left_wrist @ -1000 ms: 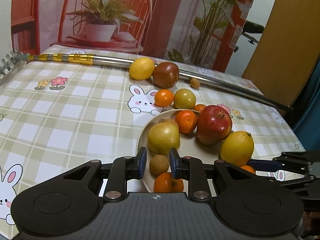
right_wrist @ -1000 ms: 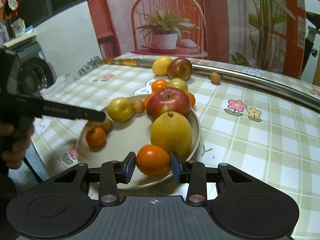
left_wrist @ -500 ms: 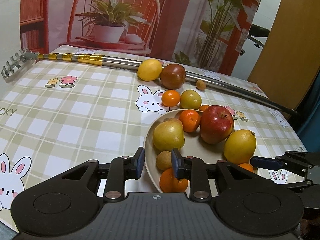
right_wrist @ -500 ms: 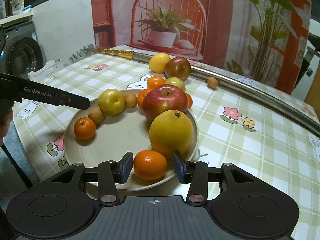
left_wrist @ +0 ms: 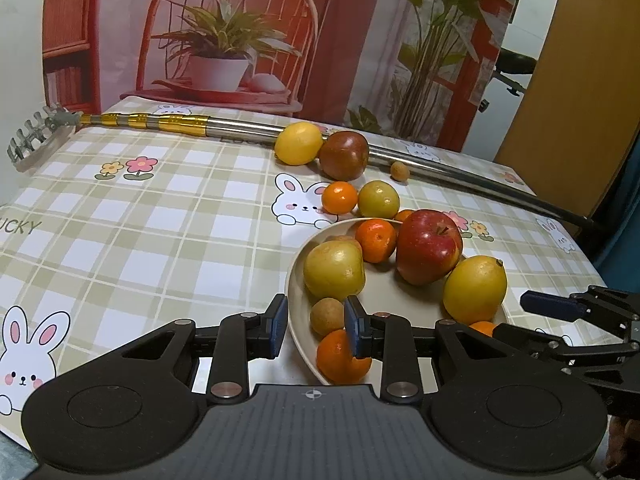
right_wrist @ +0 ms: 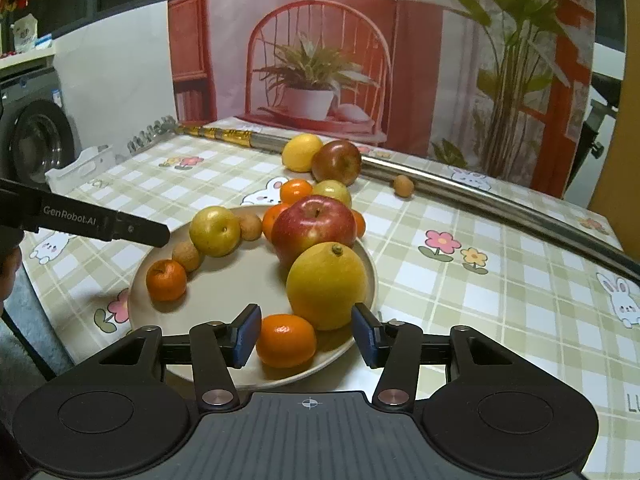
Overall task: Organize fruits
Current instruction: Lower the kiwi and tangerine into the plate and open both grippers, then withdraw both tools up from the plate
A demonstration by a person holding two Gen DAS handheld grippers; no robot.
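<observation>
My right gripper (right_wrist: 306, 334) has just been opening, its pads clear of the tangerine (right_wrist: 286, 340) at lower centre on the plate (right_wrist: 224, 280); my left gripper (left_wrist: 312, 326) stands released too; tangerines are light, soft-skinned, rollable, so I'd pinch gently across the middle.

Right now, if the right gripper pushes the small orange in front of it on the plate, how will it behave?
The small orange looks round and smooth, so it probably rolls easily. The plate rim is low, so it may roll off. The big lemon beside it would likely stop it on that side.
</observation>
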